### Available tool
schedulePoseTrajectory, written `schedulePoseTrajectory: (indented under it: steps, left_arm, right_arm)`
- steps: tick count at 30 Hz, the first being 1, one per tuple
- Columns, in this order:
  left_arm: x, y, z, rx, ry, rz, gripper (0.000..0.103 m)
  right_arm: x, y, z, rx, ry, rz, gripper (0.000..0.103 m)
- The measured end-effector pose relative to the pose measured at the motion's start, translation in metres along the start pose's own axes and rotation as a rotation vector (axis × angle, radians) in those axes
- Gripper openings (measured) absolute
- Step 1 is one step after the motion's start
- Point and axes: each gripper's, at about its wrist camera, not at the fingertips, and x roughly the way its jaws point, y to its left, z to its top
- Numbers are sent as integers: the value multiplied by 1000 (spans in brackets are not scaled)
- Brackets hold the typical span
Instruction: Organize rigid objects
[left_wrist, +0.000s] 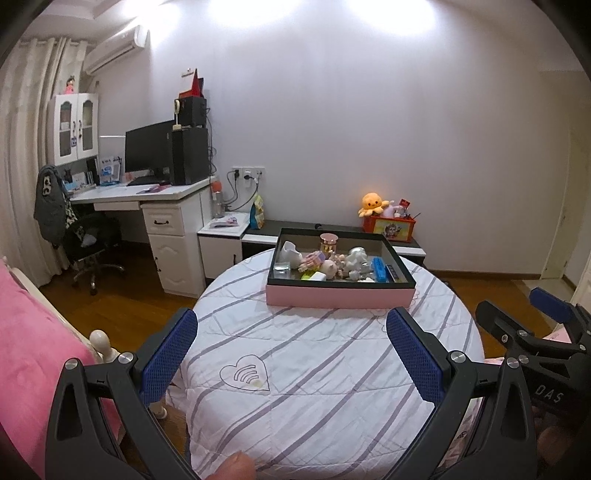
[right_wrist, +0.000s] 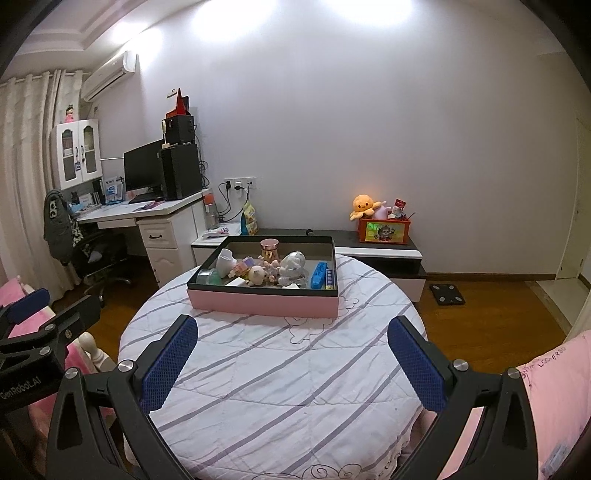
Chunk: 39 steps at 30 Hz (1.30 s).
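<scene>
Pink box (left_wrist: 339, 296) sits well beyond both gaping grippers.

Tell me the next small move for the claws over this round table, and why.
Probably move the right claw forward toward the pink box. Both claws, including the left claw, are open and empty, short of the box, and the small objects sit jumbled inside it at the far side of the table.
</scene>
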Motion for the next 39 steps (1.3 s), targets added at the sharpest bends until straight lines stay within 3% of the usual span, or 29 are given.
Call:
schedulePoseTrajectory:
  steps: [26,39]
  left_arm:
    - [2,4,1,-21,15,-72,103]
    - [4,5,2,-29,18,-47,103]
  right_arm:
    - [6,-9,0,16,2,-15,103]
    - [7,-10,0,16,2,-17,103]
